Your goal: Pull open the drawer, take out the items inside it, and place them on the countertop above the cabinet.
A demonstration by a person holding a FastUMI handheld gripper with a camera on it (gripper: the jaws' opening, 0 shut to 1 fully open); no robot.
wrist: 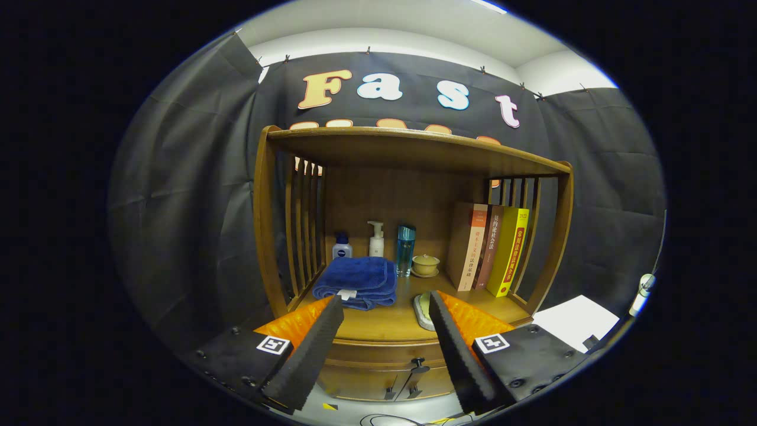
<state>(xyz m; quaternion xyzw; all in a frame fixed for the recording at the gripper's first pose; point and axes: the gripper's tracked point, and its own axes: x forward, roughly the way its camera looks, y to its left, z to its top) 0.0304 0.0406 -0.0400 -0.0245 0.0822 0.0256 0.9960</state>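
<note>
My gripper (384, 299) is open and holds nothing, its black foam fingers (307, 349) spread wide in front of a wooden cabinet. The drawer (372, 354) sits shut just under the countertop (390, 322), between and below my fingers. Its dark knob (418, 360) is close to the right finger. On the countertop a folded blue towel (357, 281) lies just beyond the left fingertip. A small pale object (422, 312) lies at the right fingertip, partly hidden by it. What is inside the drawer is hidden.
At the back of the countertop stand two white bottles (376, 239), a teal glass (406, 249), a small lidded cup (425, 264) and three books (491, 248). A shelf board (414, 148) roofs the nook, with slatted sides. A white sheet (576, 322) lies to the right.
</note>
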